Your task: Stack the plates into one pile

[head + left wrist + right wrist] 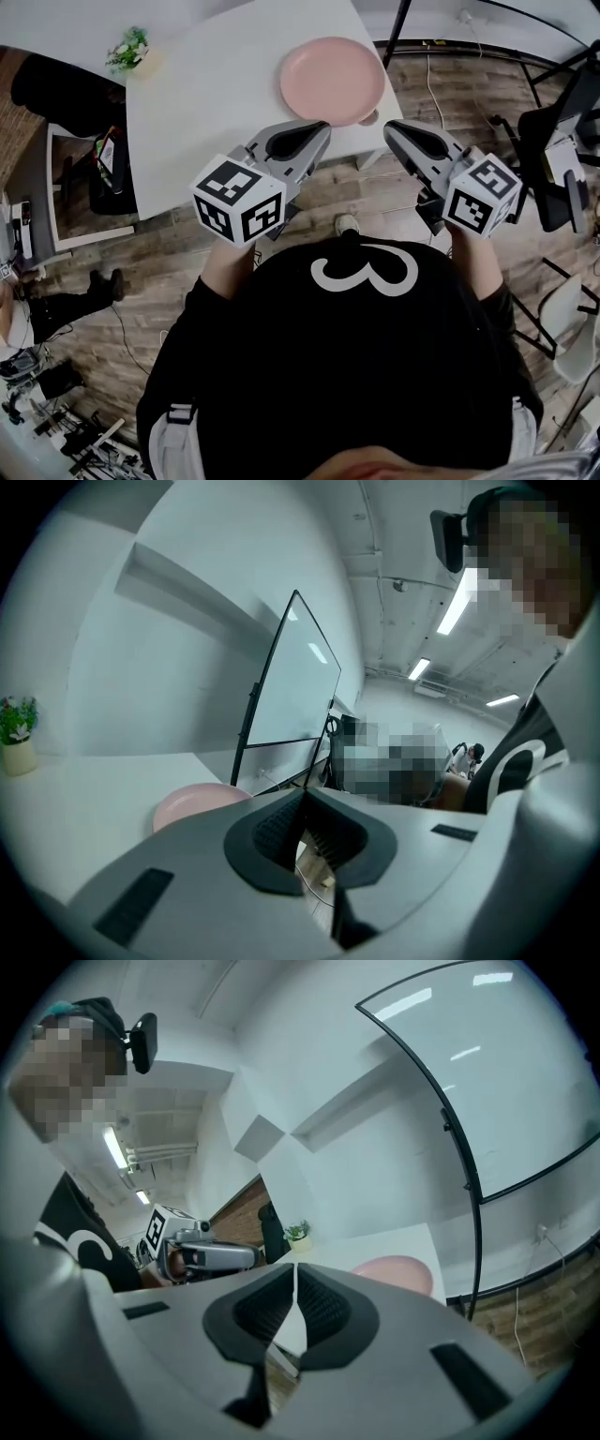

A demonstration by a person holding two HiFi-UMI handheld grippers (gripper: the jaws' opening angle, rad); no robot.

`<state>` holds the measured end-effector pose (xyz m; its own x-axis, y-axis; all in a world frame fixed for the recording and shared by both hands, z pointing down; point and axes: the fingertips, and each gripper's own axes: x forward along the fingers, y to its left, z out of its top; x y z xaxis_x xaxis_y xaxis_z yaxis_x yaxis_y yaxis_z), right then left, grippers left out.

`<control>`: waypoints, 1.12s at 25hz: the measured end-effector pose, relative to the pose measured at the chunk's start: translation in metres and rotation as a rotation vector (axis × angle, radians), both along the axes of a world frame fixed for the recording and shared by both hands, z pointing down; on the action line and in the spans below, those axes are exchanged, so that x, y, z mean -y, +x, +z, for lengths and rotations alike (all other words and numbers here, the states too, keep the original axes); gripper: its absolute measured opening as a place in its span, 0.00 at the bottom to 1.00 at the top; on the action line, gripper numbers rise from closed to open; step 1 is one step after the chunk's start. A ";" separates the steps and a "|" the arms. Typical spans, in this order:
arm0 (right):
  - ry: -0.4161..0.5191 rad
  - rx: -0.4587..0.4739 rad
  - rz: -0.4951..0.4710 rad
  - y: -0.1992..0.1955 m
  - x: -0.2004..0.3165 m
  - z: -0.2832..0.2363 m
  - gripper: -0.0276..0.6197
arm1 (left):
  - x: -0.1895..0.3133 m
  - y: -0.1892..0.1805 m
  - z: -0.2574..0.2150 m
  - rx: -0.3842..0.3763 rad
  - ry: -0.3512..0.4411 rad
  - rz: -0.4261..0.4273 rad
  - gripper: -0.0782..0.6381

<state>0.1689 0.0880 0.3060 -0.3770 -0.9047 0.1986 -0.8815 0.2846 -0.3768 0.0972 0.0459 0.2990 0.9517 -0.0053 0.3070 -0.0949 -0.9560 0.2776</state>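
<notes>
The pink plate [333,80] is parked at the near edge of the white desk [206,94], close to its right corner, and a little plant [128,49] is set well apart at the far left corner. The left hand-held gripper [322,127] and right hand-held gripper [390,128] are held side by side just short of the plate, not touching it. Both sets of jaws are pressed together, with nothing pinched between them.
</notes>
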 end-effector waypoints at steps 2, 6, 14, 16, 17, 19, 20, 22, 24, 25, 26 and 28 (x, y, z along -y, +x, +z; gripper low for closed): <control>0.009 0.012 0.001 -0.011 -0.005 -0.003 0.09 | -0.004 -0.008 -0.001 -0.002 0.003 0.013 0.13; 0.009 0.055 0.024 -0.037 -0.010 -0.005 0.09 | -0.008 -0.032 -0.005 -0.007 -0.009 0.035 0.13; 0.035 0.054 0.035 -0.099 -0.023 -0.014 0.08 | -0.025 -0.082 -0.012 -0.048 -0.050 0.098 0.13; 0.040 0.053 0.039 -0.114 -0.032 -0.014 0.08 | -0.035 -0.095 -0.013 -0.051 -0.036 0.107 0.13; 0.043 0.052 0.042 -0.121 -0.035 -0.015 0.08 | -0.039 -0.101 -0.013 -0.051 -0.032 0.113 0.13; 0.047 0.047 0.047 -0.131 -0.040 -0.017 0.08 | -0.043 -0.110 -0.014 -0.052 -0.029 0.121 0.13; 0.048 0.045 0.050 -0.135 -0.041 -0.018 0.08 | -0.044 -0.112 -0.014 -0.052 -0.030 0.125 0.13; 0.050 0.042 0.057 -0.140 -0.045 -0.020 0.08 | -0.046 -0.117 -0.015 -0.058 -0.032 0.129 0.13; 0.052 0.041 0.063 -0.143 -0.047 -0.023 0.08 | -0.048 -0.120 -0.018 -0.064 -0.031 0.133 0.13; 0.051 0.040 0.066 -0.144 -0.047 -0.025 0.08 | -0.048 -0.121 -0.020 -0.067 -0.031 0.135 0.13; 0.050 0.039 0.069 -0.146 -0.048 -0.027 0.08 | -0.049 -0.122 -0.022 -0.069 -0.031 0.138 0.13; 0.051 0.038 0.075 -0.148 -0.048 -0.029 0.08 | -0.048 -0.124 -0.025 -0.075 -0.031 0.142 0.13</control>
<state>0.0210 0.1359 0.2767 -0.3138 -0.9393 0.1388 -0.8865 0.2375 -0.3972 -0.0272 0.0941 0.2741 0.9625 0.1389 0.2332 0.0623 -0.9493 0.3082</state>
